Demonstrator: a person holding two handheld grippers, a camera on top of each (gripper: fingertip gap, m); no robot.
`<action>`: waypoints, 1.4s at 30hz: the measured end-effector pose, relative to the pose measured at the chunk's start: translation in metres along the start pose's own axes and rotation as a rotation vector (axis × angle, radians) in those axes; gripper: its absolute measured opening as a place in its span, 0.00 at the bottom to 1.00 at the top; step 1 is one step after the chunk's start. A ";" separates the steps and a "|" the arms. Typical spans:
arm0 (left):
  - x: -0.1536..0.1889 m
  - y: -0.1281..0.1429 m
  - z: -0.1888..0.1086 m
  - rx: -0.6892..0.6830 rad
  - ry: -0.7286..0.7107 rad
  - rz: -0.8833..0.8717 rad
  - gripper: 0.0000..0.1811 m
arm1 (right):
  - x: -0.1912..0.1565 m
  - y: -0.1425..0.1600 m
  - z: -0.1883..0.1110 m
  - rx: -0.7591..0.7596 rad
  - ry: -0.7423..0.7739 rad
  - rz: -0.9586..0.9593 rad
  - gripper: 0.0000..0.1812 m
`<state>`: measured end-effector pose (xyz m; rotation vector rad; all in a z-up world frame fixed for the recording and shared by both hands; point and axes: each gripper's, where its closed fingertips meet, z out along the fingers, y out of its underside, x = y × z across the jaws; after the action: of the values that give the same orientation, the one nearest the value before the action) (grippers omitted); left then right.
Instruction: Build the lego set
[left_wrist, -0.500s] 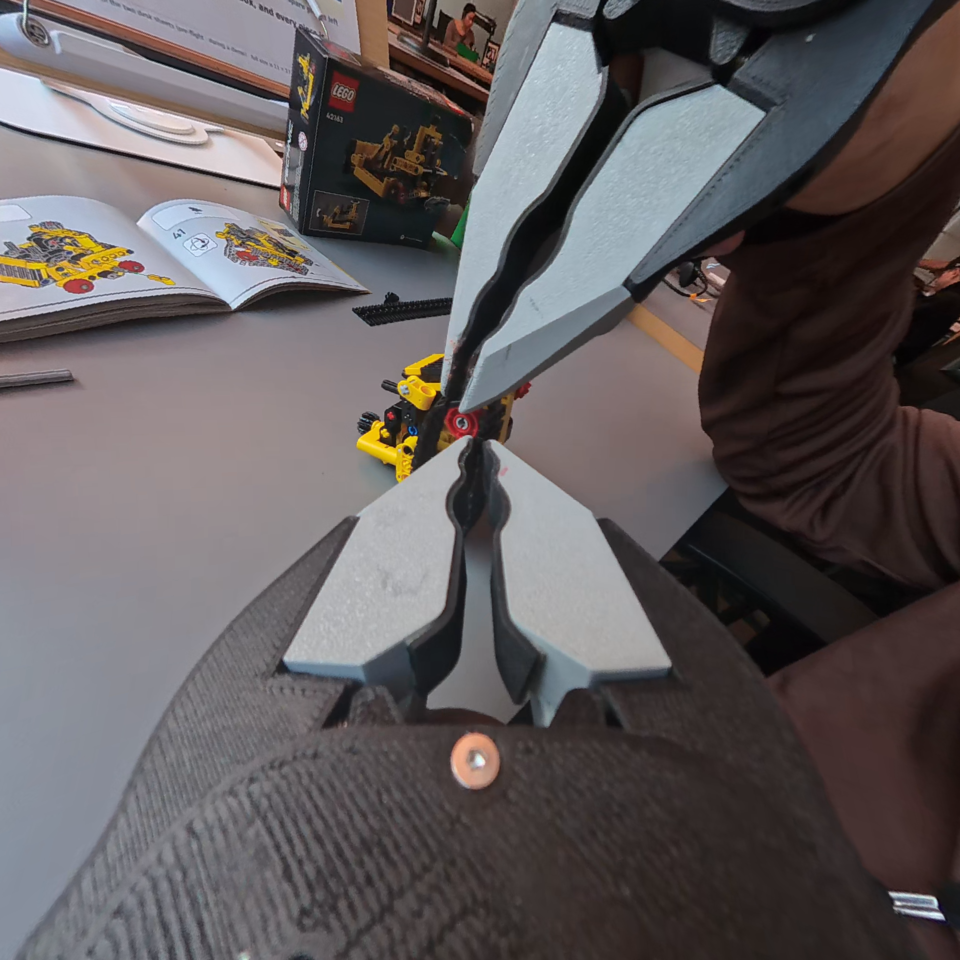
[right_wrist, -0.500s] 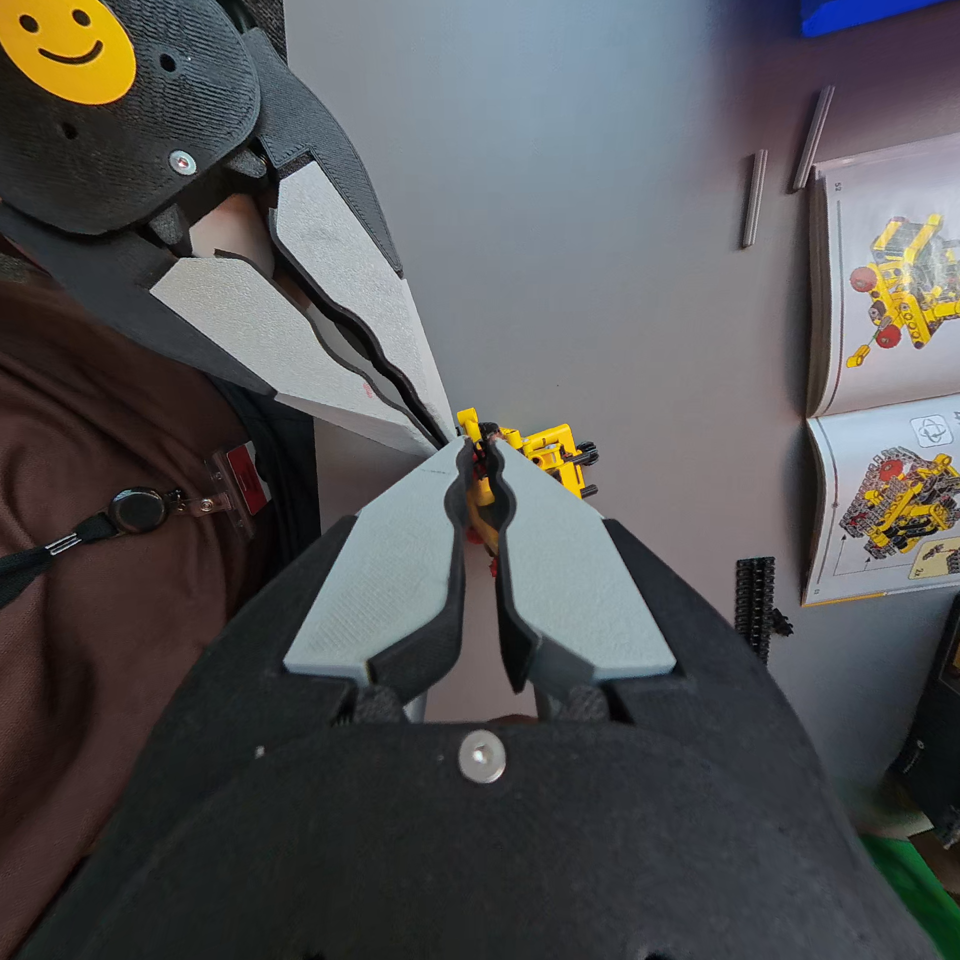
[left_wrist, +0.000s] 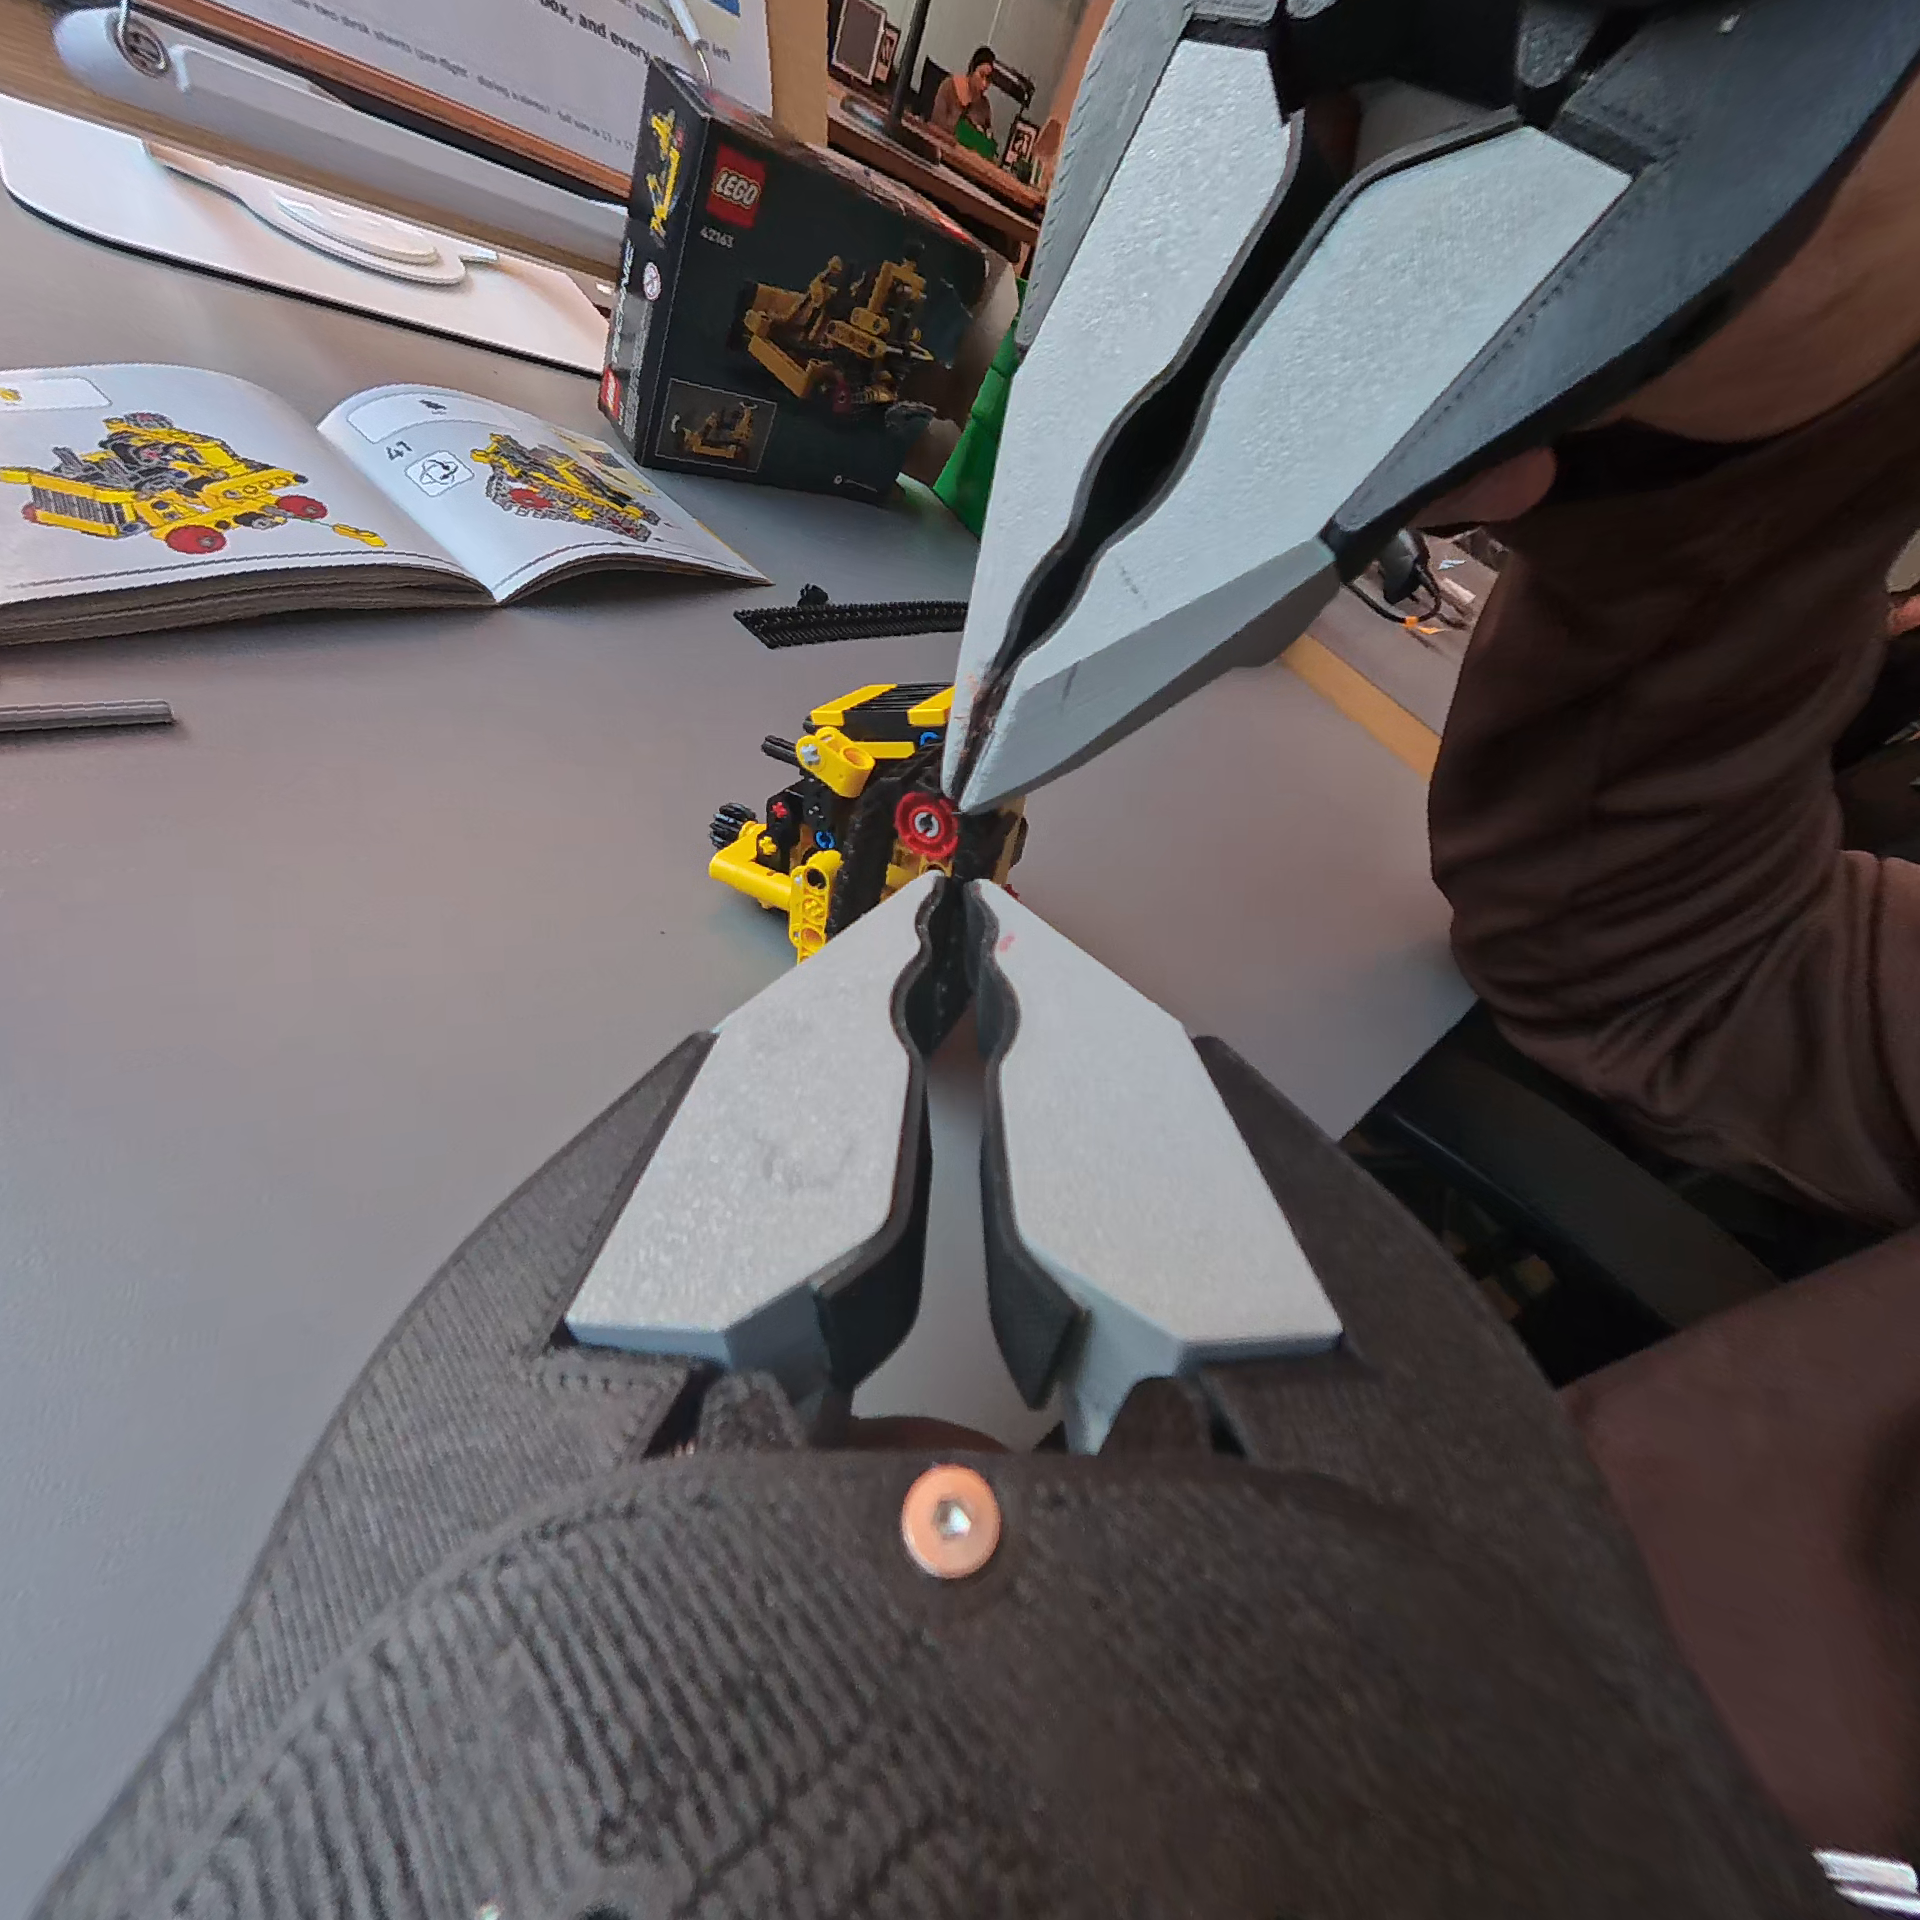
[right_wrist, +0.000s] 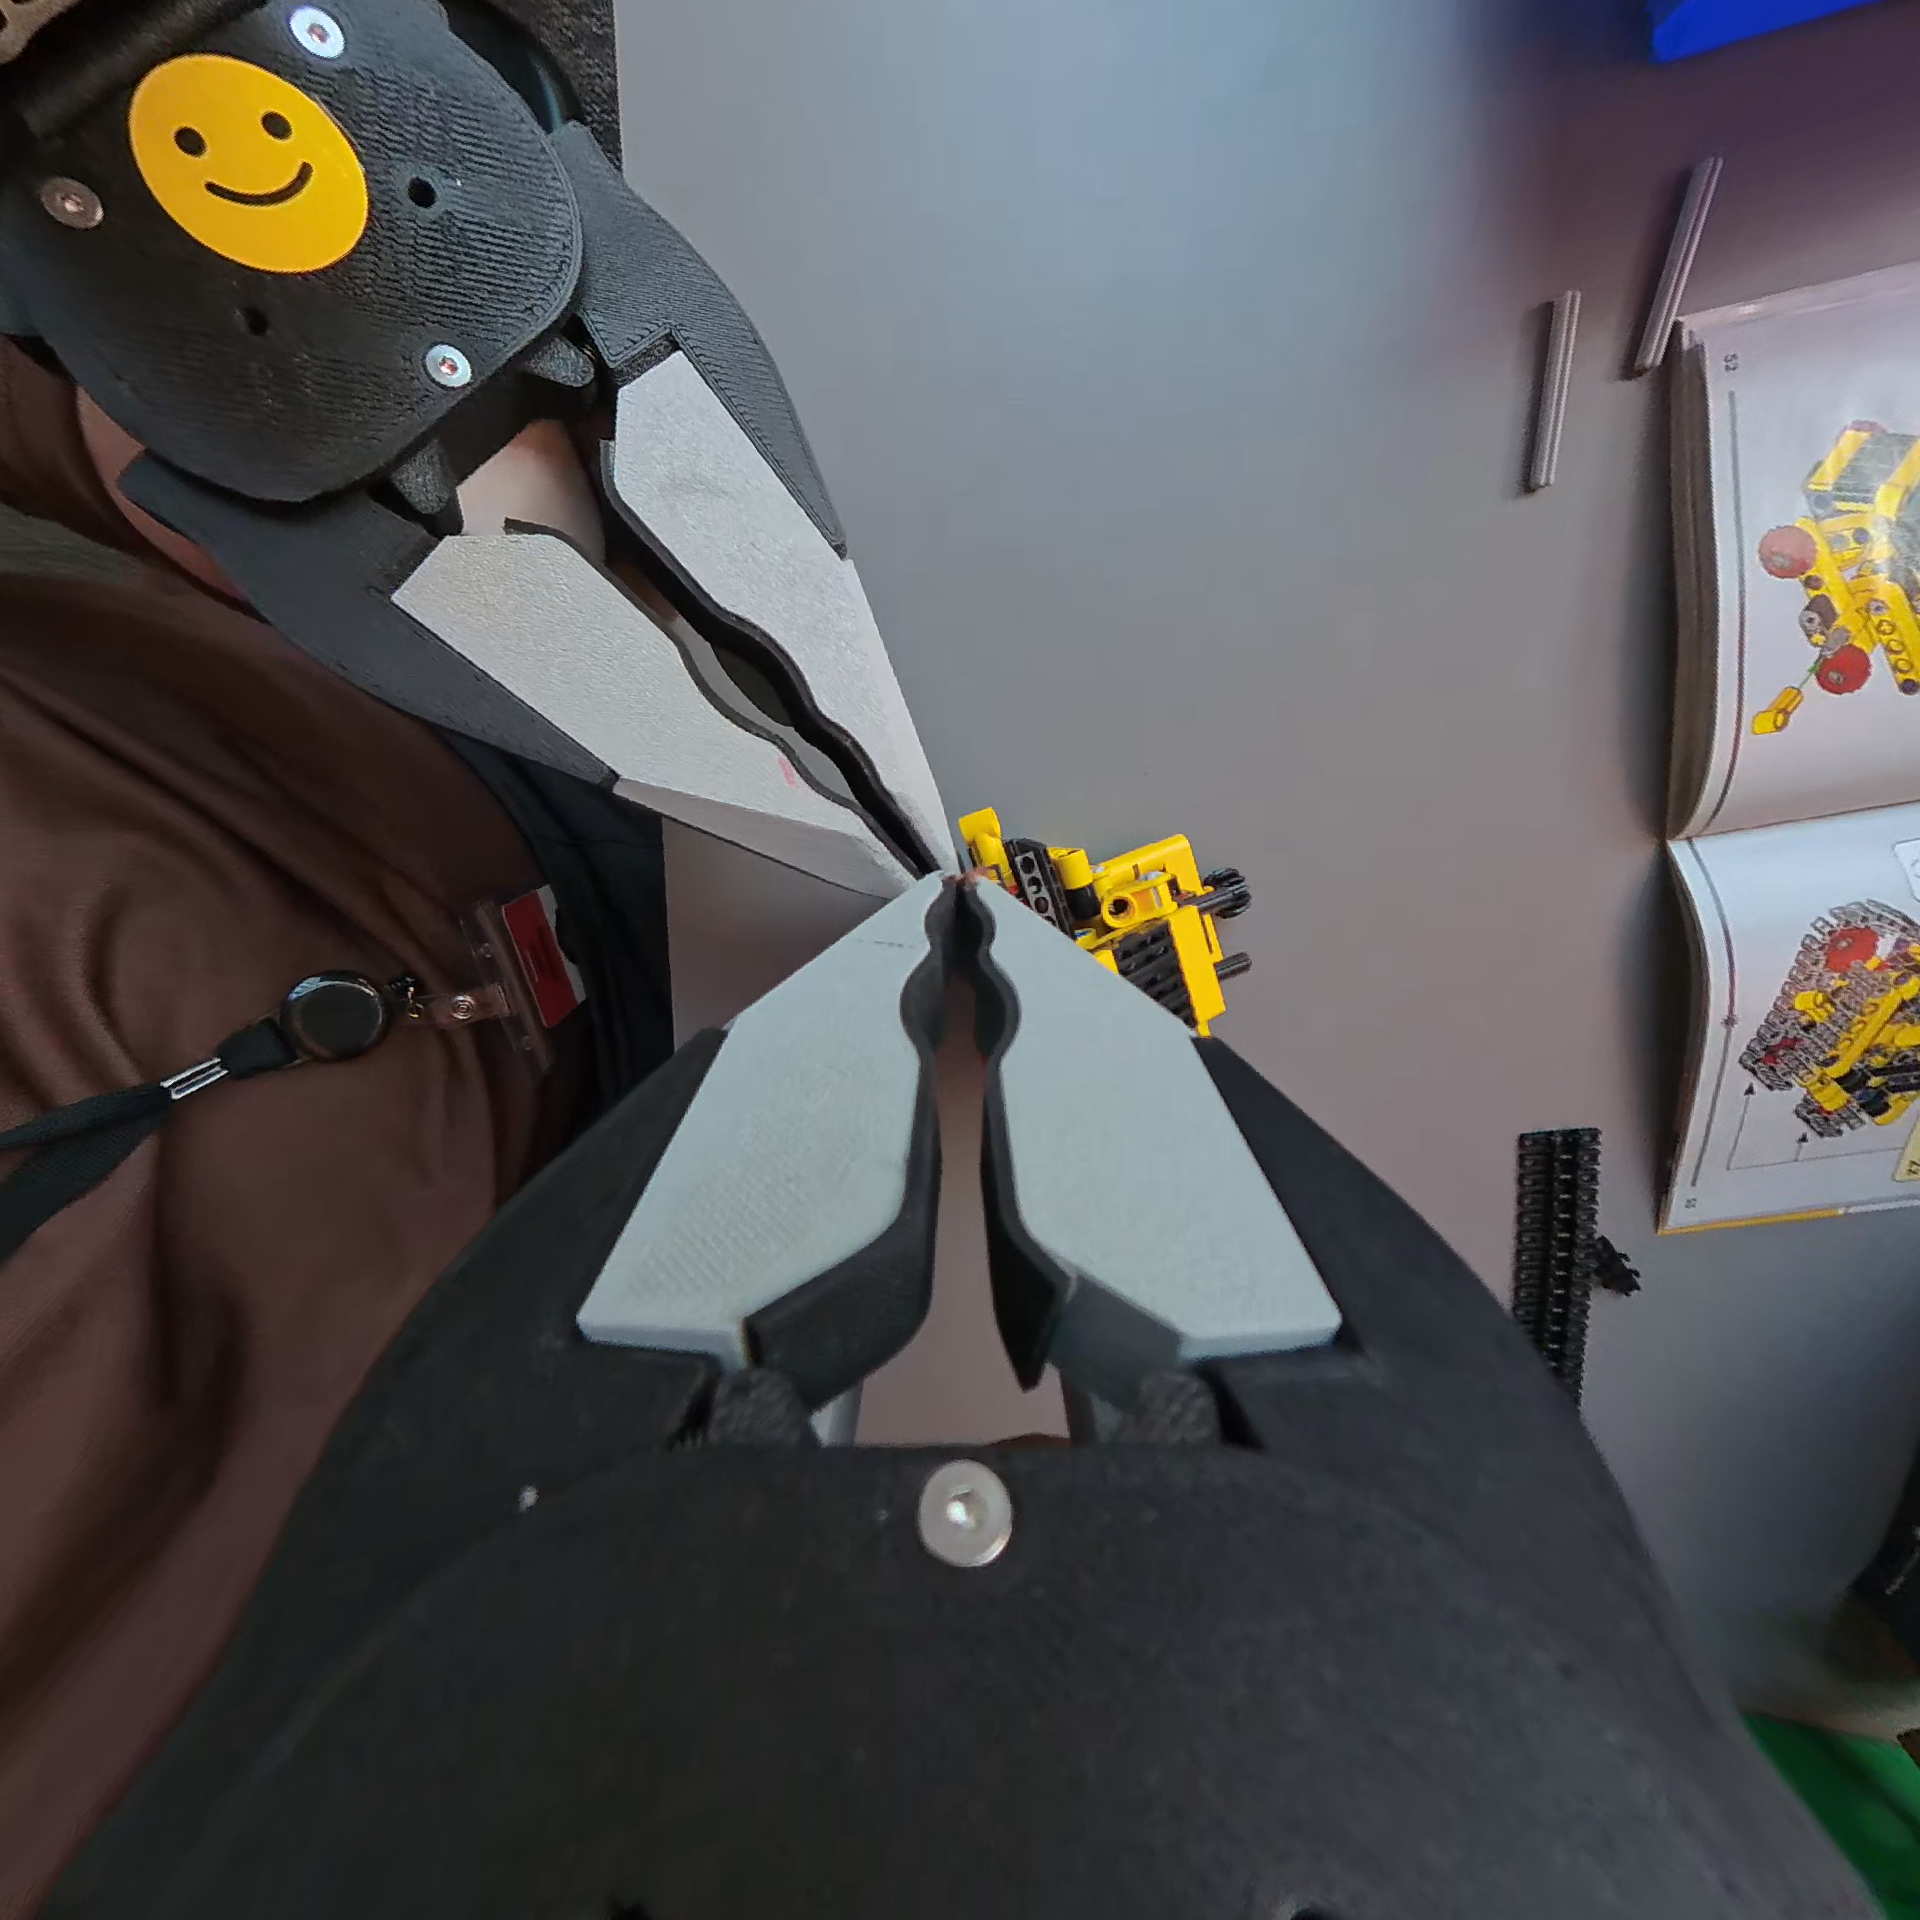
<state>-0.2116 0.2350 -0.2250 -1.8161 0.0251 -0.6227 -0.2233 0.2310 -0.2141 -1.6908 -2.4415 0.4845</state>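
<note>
Grey surface (left_wrist: 312, 1039) w/ the half-built yellow/black lego model (left_wrist: 831, 821) sitting near its edge, right by your torso in the brown shirt (left_wrist: 1662, 831). Model shows a red gear (left_wrist: 925, 824) on the side facing the left cam.

Your left gripper (left_wrist: 954, 891): fingers nearly pressed together, tips right at the model's near side, something black in the narrow gap just behind the tips. Can't tell if they're actually pinching it or just touching.

Your right gripper (right_wrist: 954, 883): fingers pressed together at the tips, coming in from above at an angle, tips at the red gear / top edge of the model. From the left cam it (left_wrist: 961, 790) looks in contact w/ the gear; can't tell if anything is clamped between them. Both grippers' tips meet at about the same spot on the model.

Rest of surface: open instruction booklet (left_wrist: 312, 499) well apart from the model, black lego box (left_wrist: 790, 301) standing behind it, black track strip (left_wrist: 852, 621) btw box and model, two thin grey rods (right_wrist: 1548, 390) near the booklet.
</note>
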 end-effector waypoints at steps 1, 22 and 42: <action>0.000 0.000 0.000 0.002 -0.001 -0.005 0.00 | 0.000 0.000 0.000 0.002 -0.005 0.001 0.00; -0.009 0.004 0.003 -0.016 -0.017 -0.057 0.01 | 0.037 0.000 -0.046 0.173 -0.004 0.018 0.01; -0.058 0.002 0.016 -0.429 0.176 0.178 0.10 | -0.035 0.061 -0.003 0.293 -0.037 0.065 0.17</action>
<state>-0.2536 0.2673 -0.2532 -2.1333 0.4647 -0.6837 -0.1555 0.2190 -0.2293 -1.6521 -2.2119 0.8418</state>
